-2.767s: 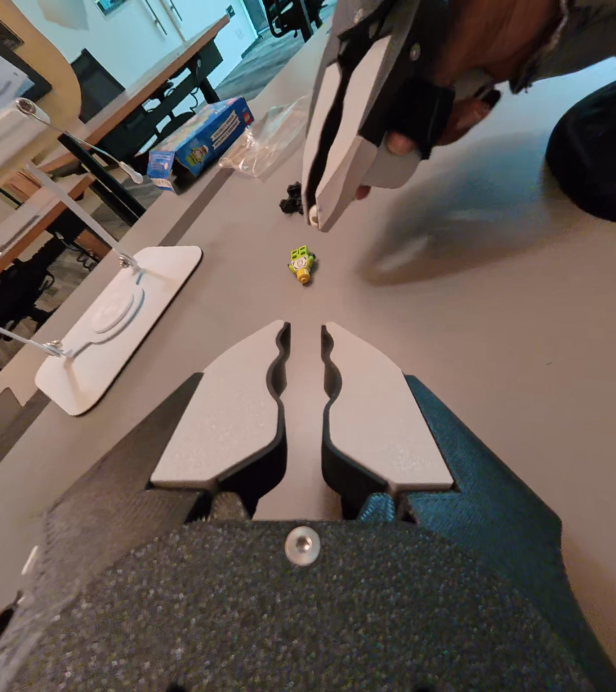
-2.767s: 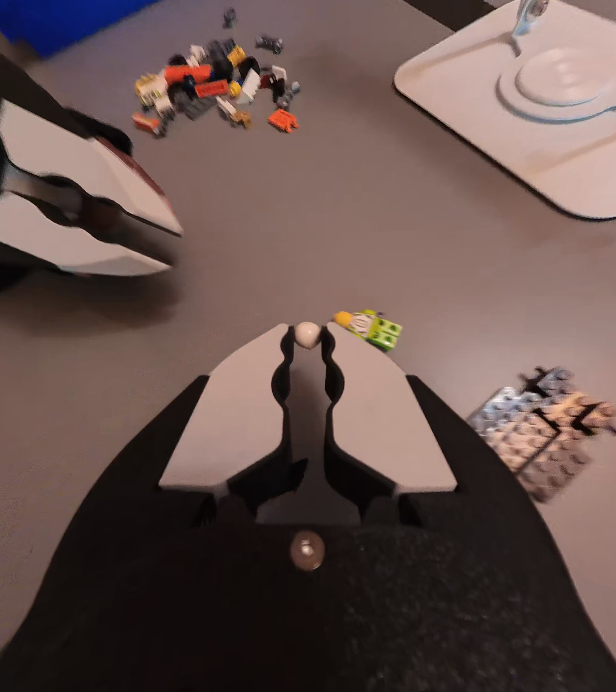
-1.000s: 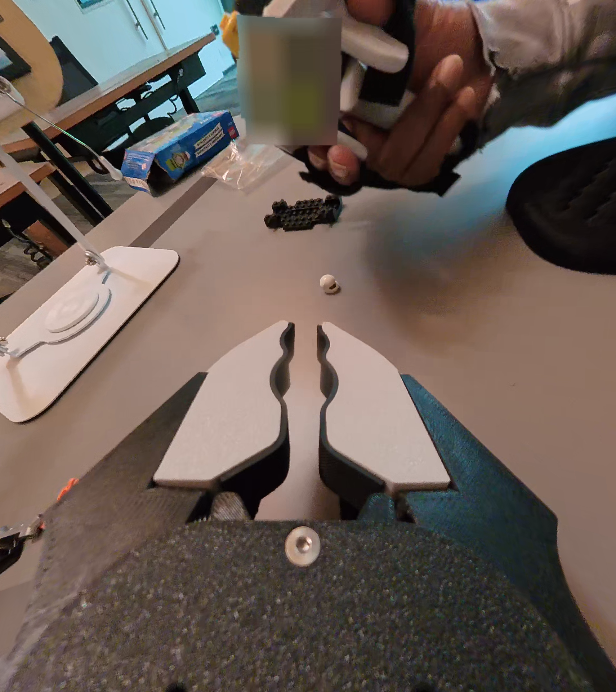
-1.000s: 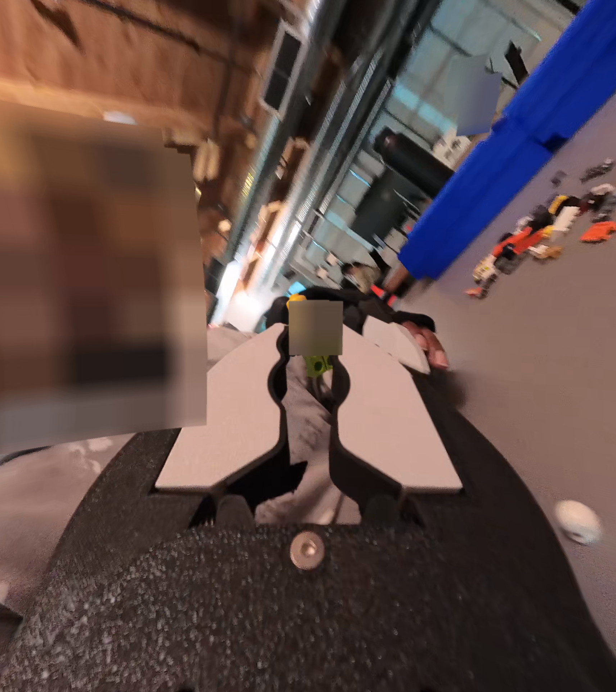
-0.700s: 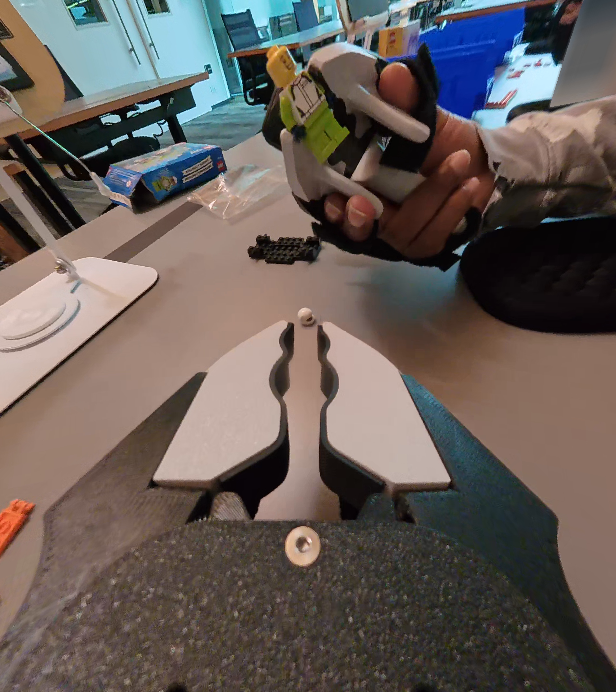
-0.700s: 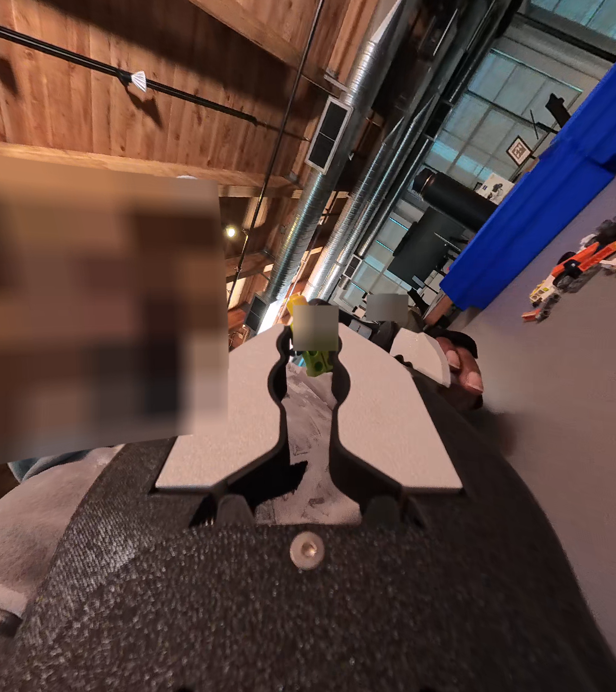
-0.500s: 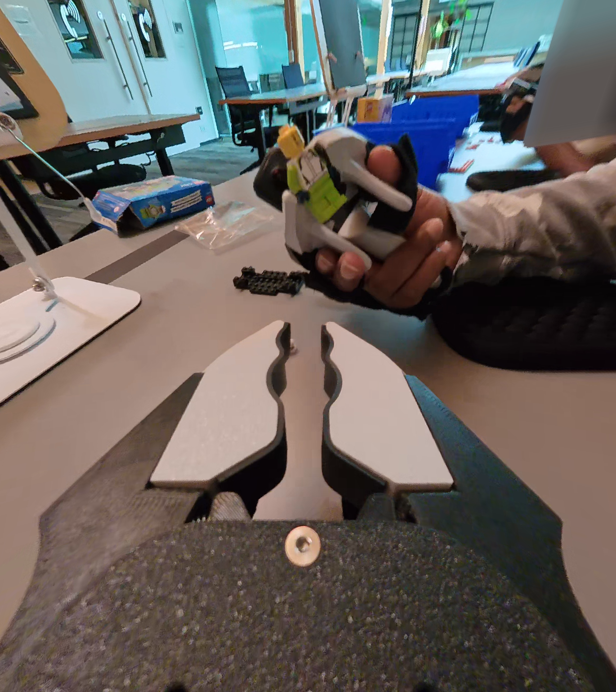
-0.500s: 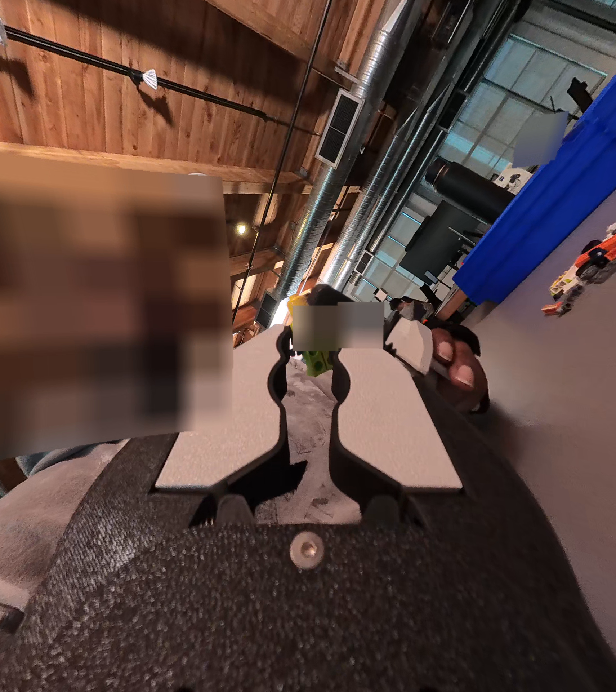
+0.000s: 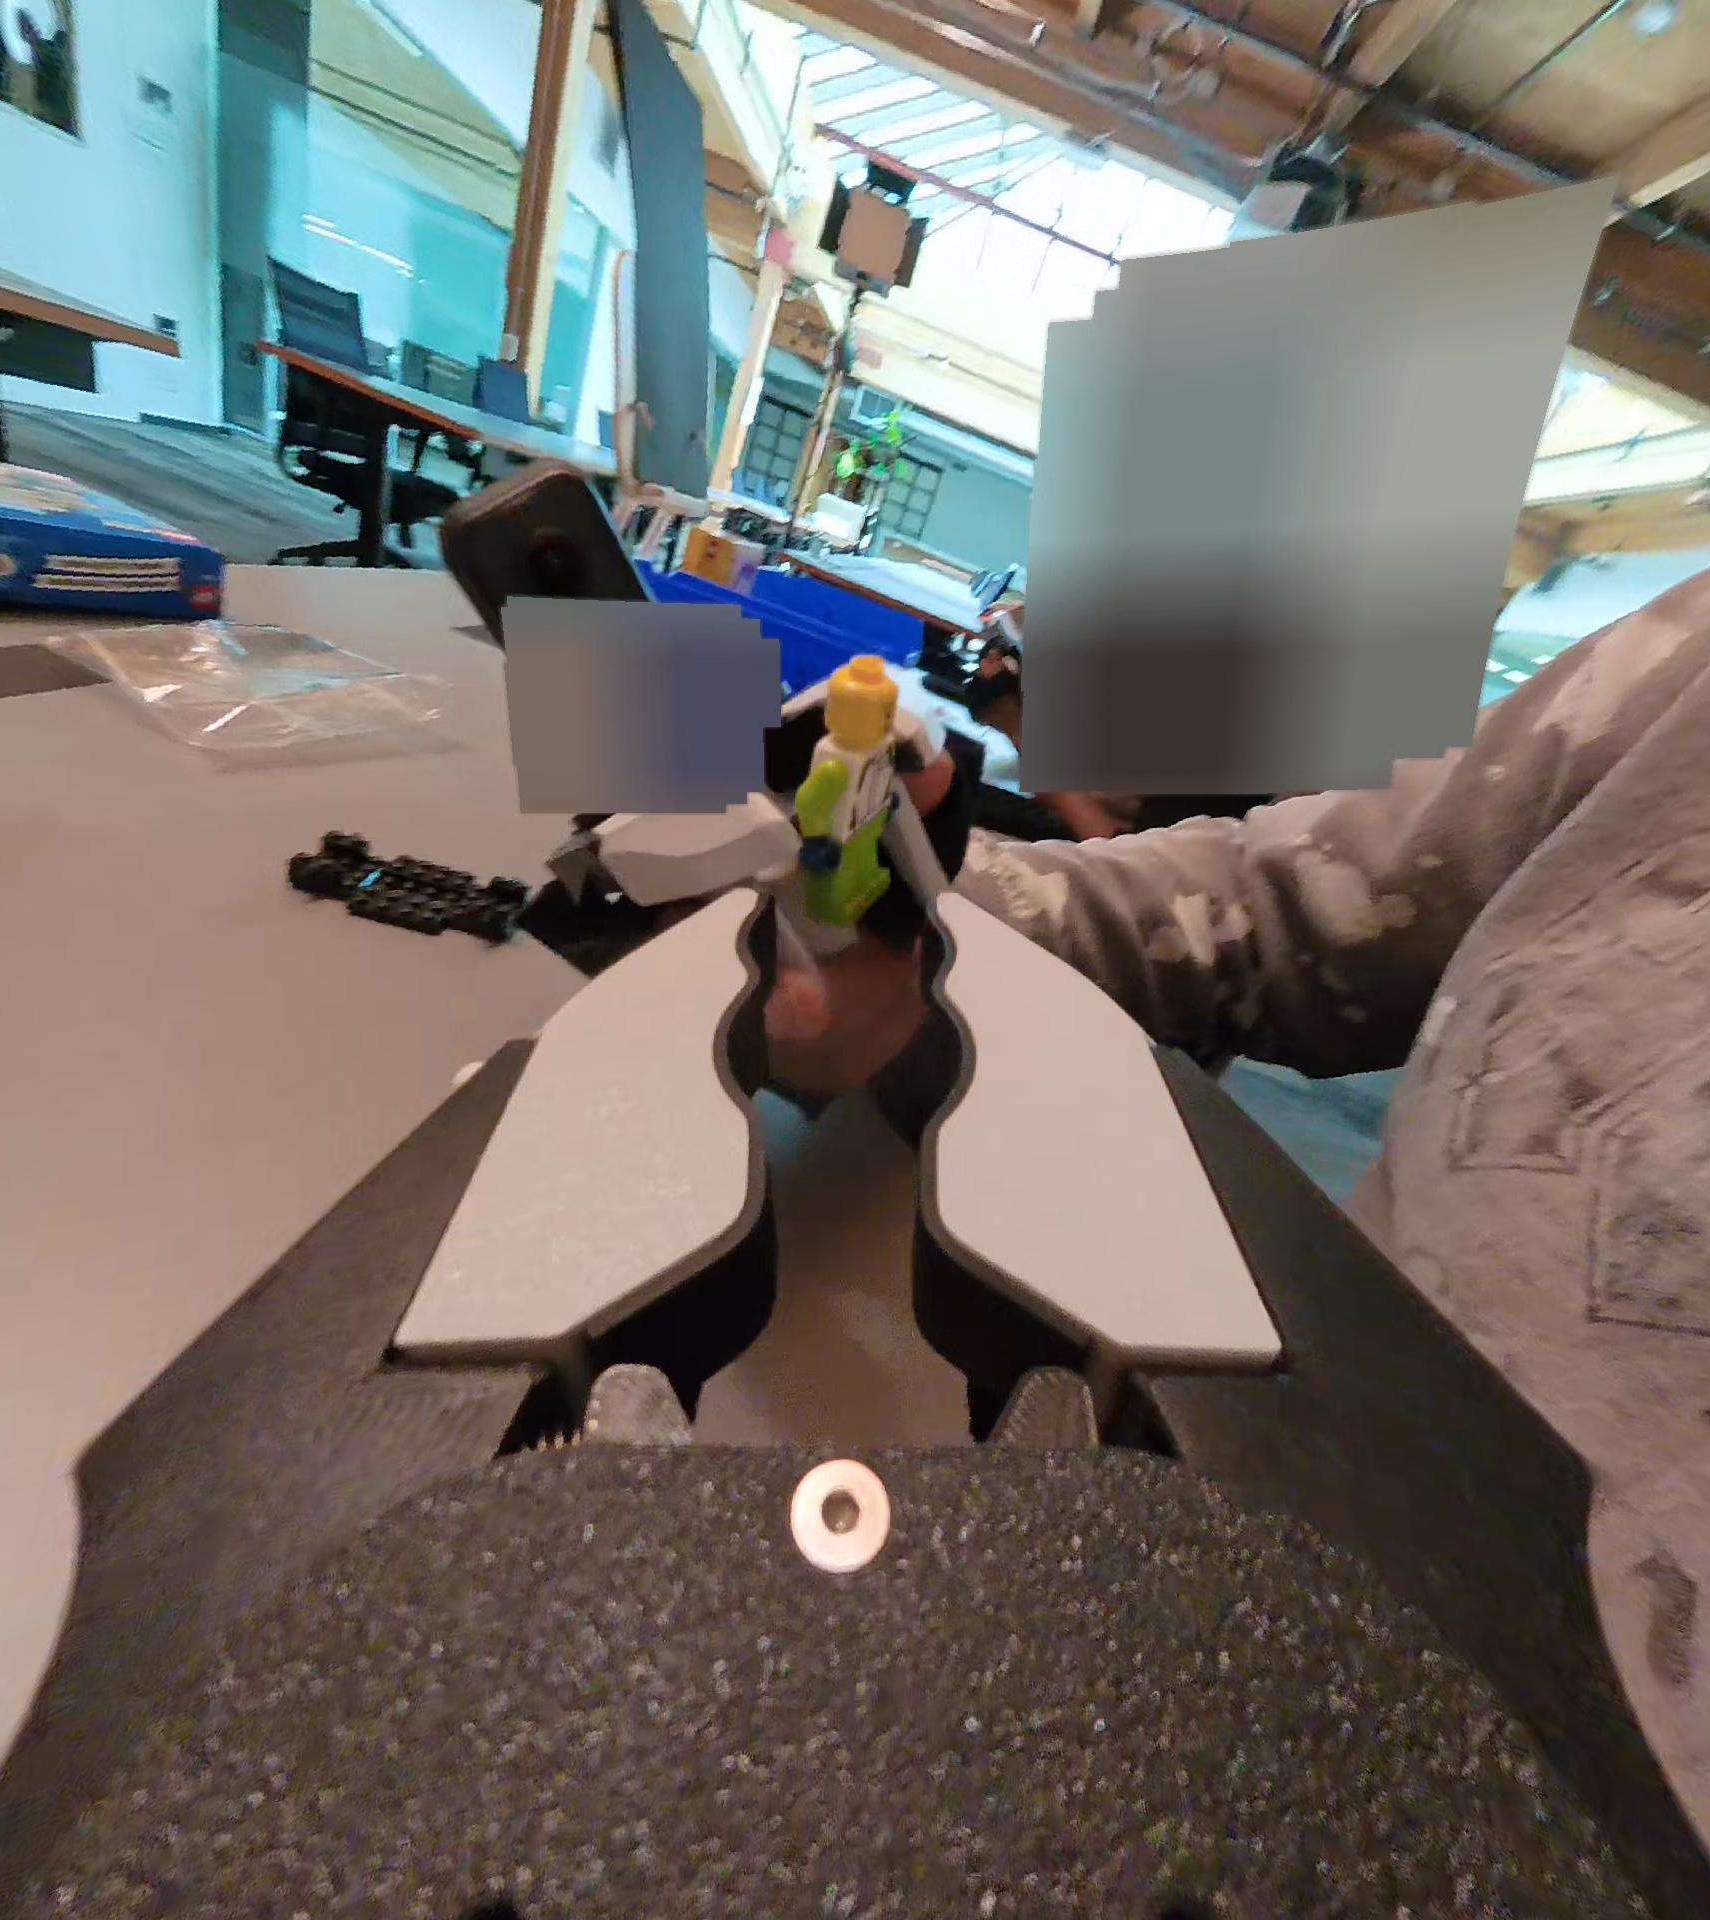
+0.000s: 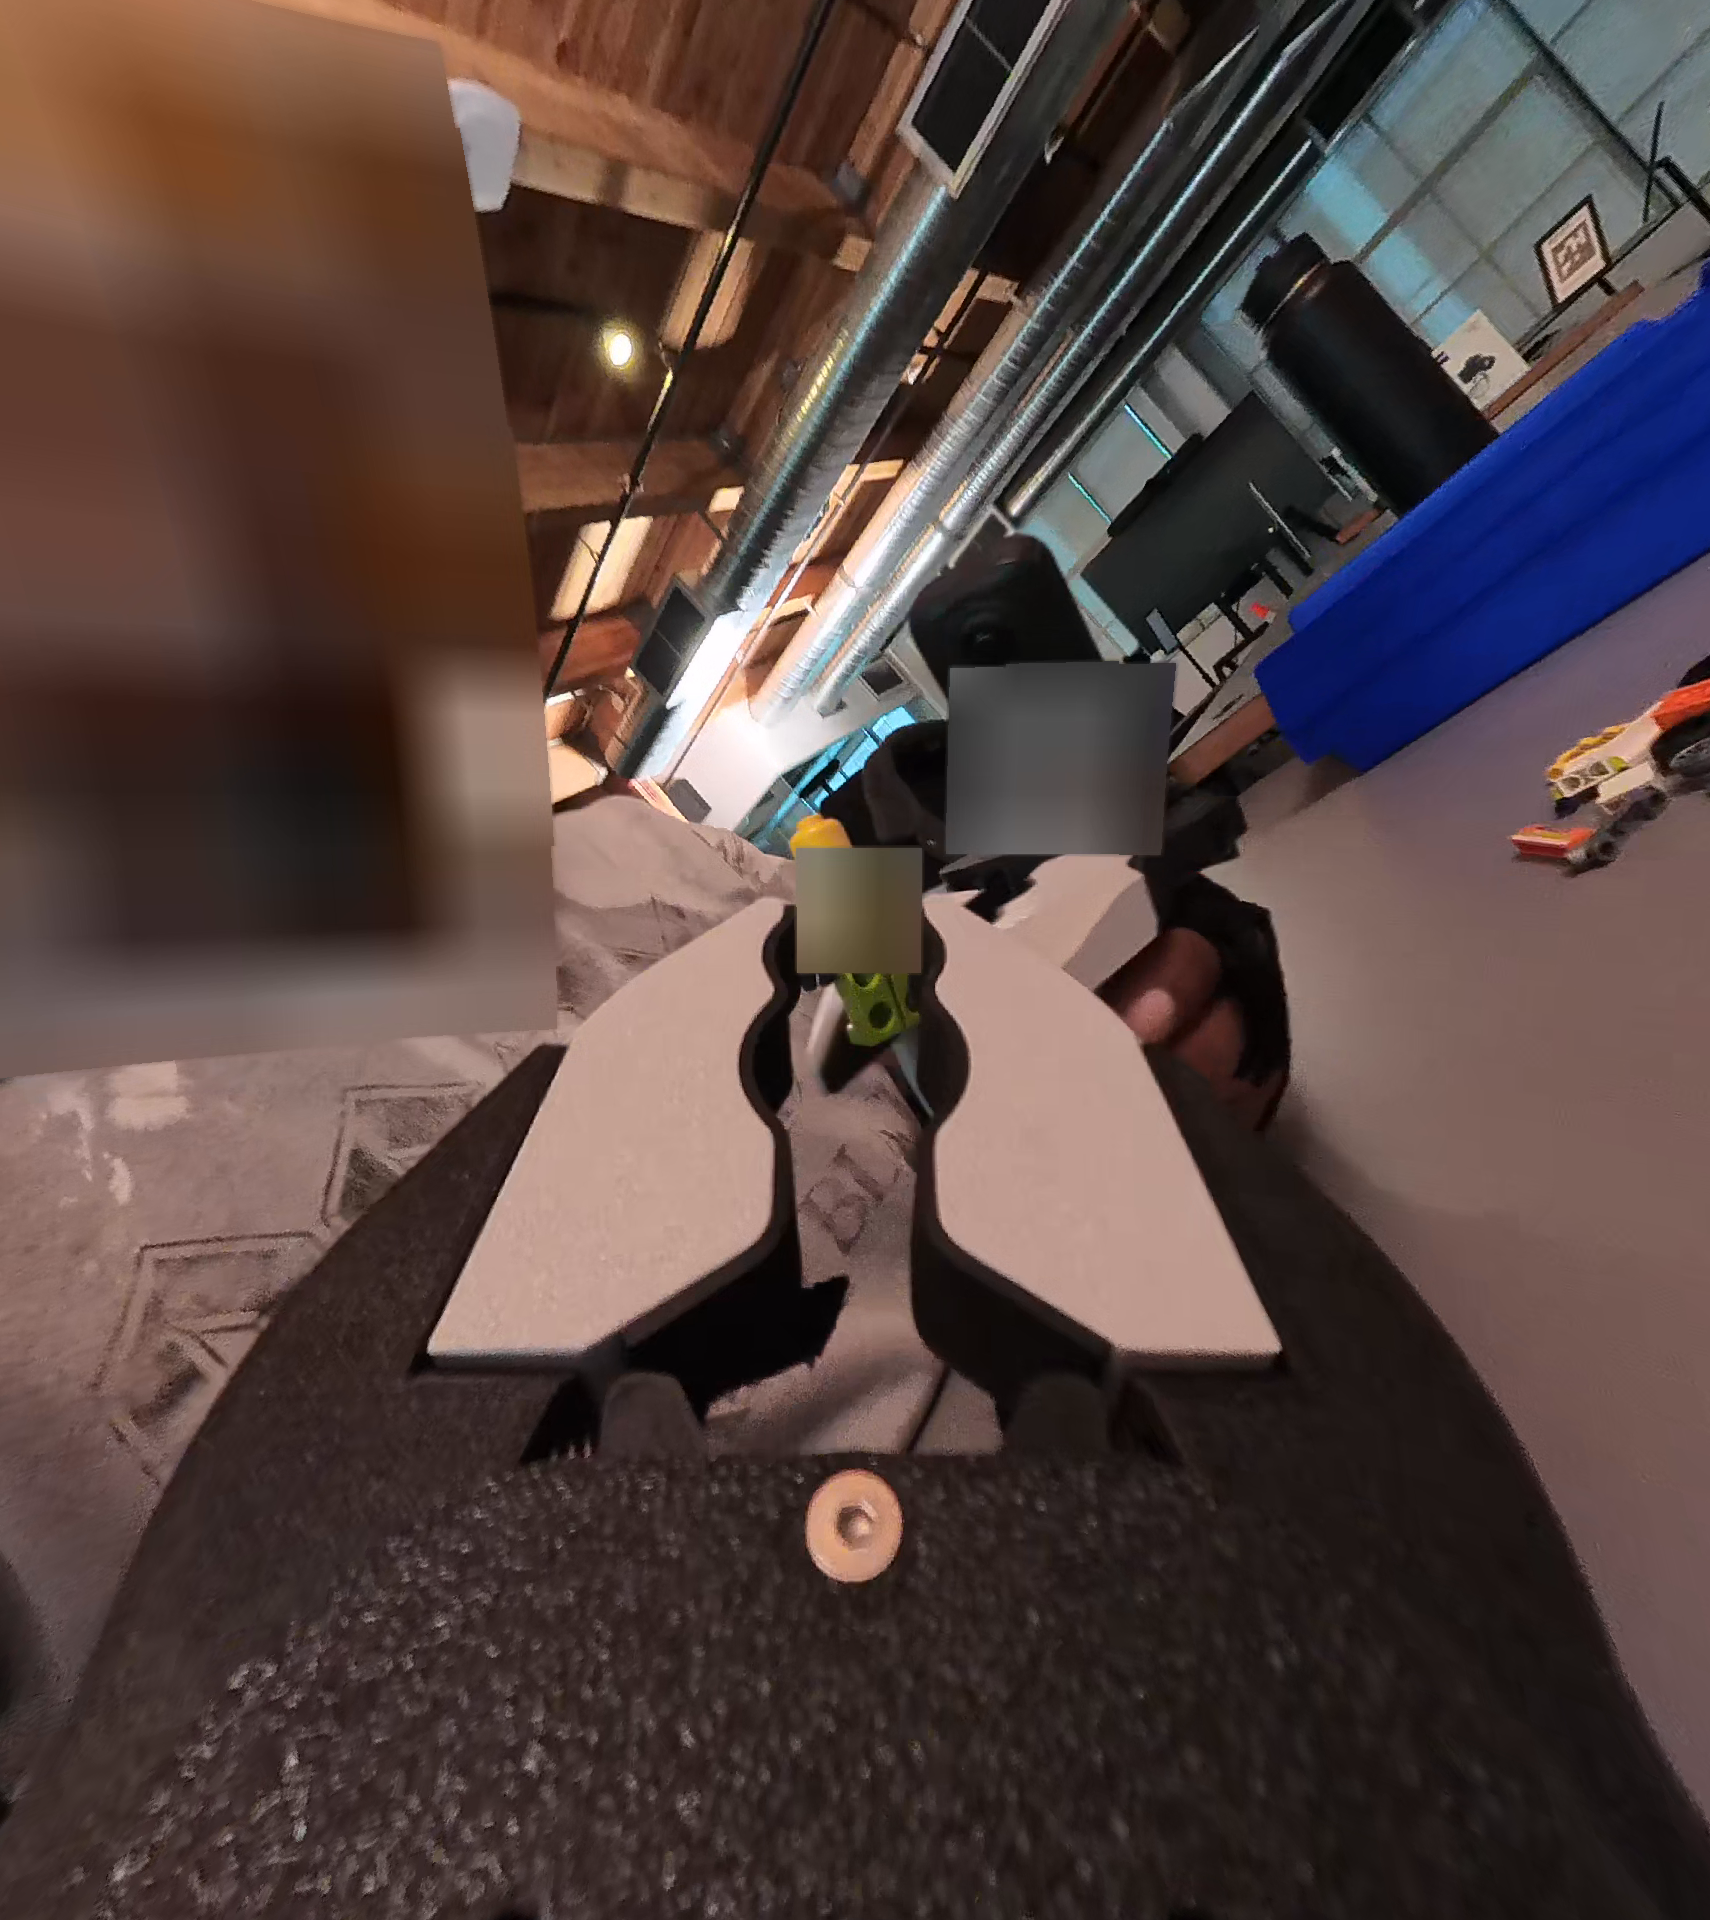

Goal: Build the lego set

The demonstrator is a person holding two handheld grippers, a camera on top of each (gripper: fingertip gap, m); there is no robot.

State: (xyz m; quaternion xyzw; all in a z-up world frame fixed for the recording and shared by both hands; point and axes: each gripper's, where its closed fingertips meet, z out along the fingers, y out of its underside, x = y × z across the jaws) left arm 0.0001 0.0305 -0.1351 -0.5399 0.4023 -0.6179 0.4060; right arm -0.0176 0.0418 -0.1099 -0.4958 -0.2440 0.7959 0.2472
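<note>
A minifigure (image 9: 843, 821) with a yellow head, white torso and lime green legs is held upright in the air by my right gripper (image 10: 856, 925), which is shut on its legs (image 10: 877, 1003). In the left wrist view the right gripper's white fingers (image 9: 700, 852) show on either side of the figure. My left gripper (image 9: 843, 920) is open and empty. Its tips sit just below the figure, one on each side of the feet. It also shows in the right wrist view as a white finger (image 10: 1069, 909) held by a hand (image 10: 1178, 1003).
A black plate assembly (image 9: 404, 888) lies on the grey table (image 9: 155, 987), with a clear plastic bag (image 9: 248, 675) and a blue box (image 9: 51, 551) behind it. A pile of loose bricks (image 10: 1682, 748) and a blue bin (image 10: 1557, 582) are at the right. A person's grey sleeve (image 9: 1453, 935) fills the right side. The grippers are tip to tip, or close to it.
My left gripper has risen from the table, tilted up to the minifigure and opened wider. My right gripper still holds the figure, now closer to the left tips.
</note>
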